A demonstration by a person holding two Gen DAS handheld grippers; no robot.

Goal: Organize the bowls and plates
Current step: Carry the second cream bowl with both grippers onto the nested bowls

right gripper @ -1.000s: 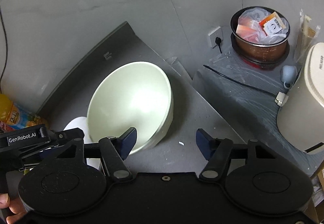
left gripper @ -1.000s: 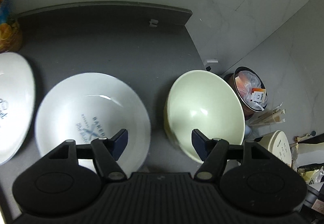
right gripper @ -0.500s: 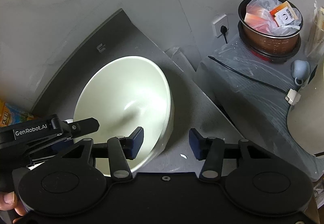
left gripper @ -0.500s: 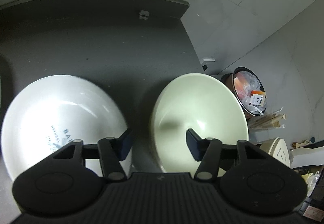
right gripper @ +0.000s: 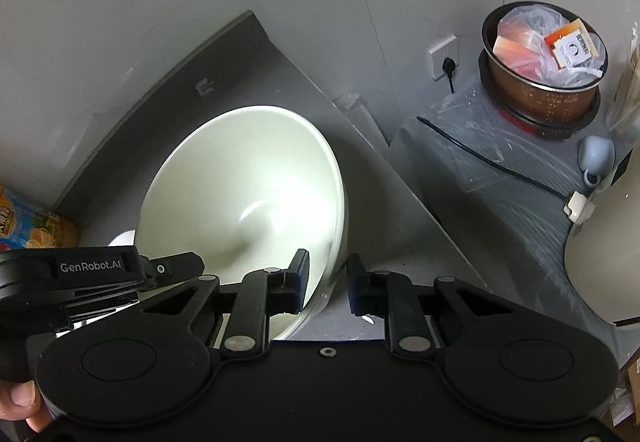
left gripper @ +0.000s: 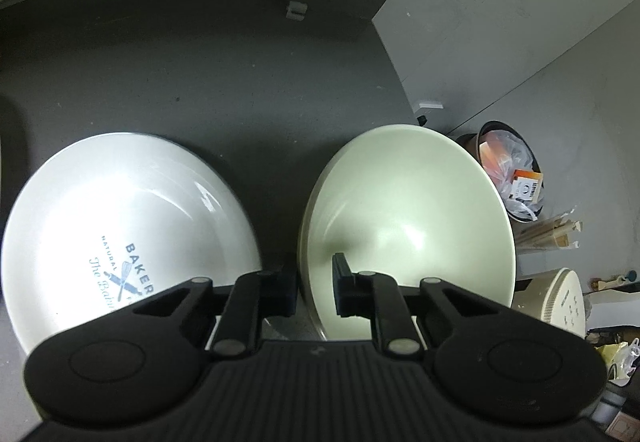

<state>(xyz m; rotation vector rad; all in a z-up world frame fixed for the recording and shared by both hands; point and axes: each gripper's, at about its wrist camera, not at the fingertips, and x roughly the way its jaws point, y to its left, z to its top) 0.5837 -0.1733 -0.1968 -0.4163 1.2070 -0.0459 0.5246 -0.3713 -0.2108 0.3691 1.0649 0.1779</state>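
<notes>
Left gripper point(left gripper: 315, 292): seen nearest in the left wrist view, its jaws drawn narrow across the left rim of the pale green bowl point(left gripper: 408, 226), one finger outside the wall and one inside; whether the rim is truly pinched cannot be told.
Right gripper point(right gripper: 328, 284): its jaws are set narrow over the right rim of the same bowl point(right gripper: 244, 202), the left finger inside and the right finger outside; contact cannot be confirmed.
Person's hand point(right gripper: 22, 402): a thumb is seen at the lower left edge of the right wrist view, beneath the left gripper's body marked "GenRobot.AI".
Pale green bowl: placed upright near the right edge of the dark counter point(left gripper: 200, 74), between both grippers.
White plate point(left gripper: 120, 226): laid flat just beside the bowl on its left, apart from it, printed with blue bakery lettering.
Snack packet point(right gripper: 32, 230): found at the back of the counter by the wall, orange and blue.
Beyond the counter: a grey covered surface point(right gripper: 500, 178) carries a brown inner pot point(right gripper: 544, 82) filled with plastic bags, and a blue cup point(right gripper: 596, 158) lies near it.
Wall socket point(right gripper: 442, 56): a black plug is fitted in it.
</notes>
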